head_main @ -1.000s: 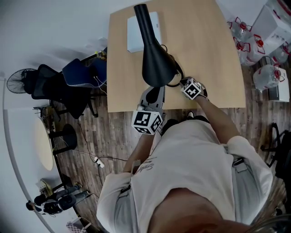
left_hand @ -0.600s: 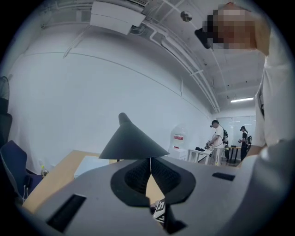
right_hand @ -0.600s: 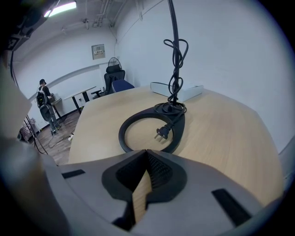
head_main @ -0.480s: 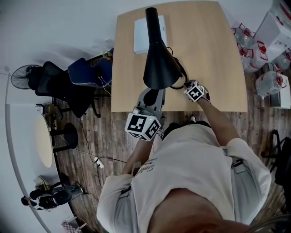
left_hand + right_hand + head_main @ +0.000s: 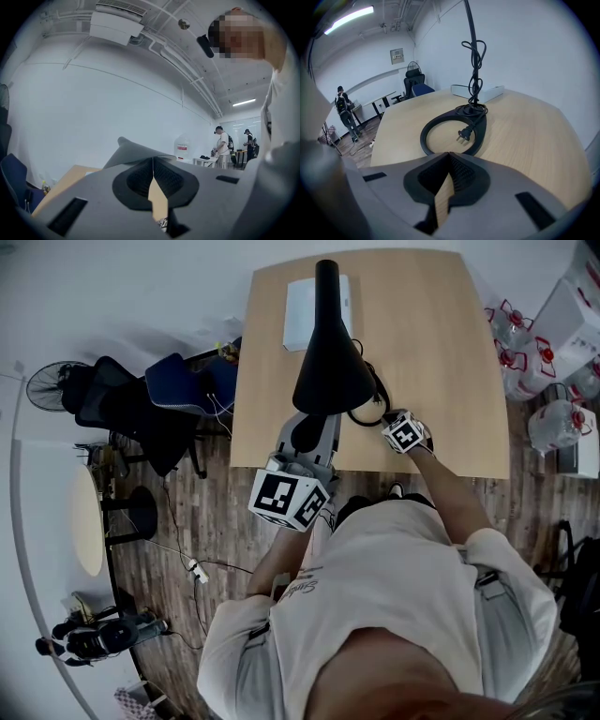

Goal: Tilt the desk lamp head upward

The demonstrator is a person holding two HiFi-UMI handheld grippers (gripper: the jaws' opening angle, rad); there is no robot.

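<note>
1. We see the left gripper point(image 5: 153, 160) with its jaws pressed together on nothing, at the rim of the lamp head point(image 5: 330, 371) (a black cone).
2. The right gripper point(image 5: 449, 154) is likewise closed and empty, near the lamp base point(image 5: 479, 136) on the table point(image 5: 441, 352).

White walls point(image 5: 112, 296) enclose a plank floor point(image 5: 187, 521), wooden table point(image 5: 450, 352), chairs point(image 5: 122, 418) (probably office ones).
</note>
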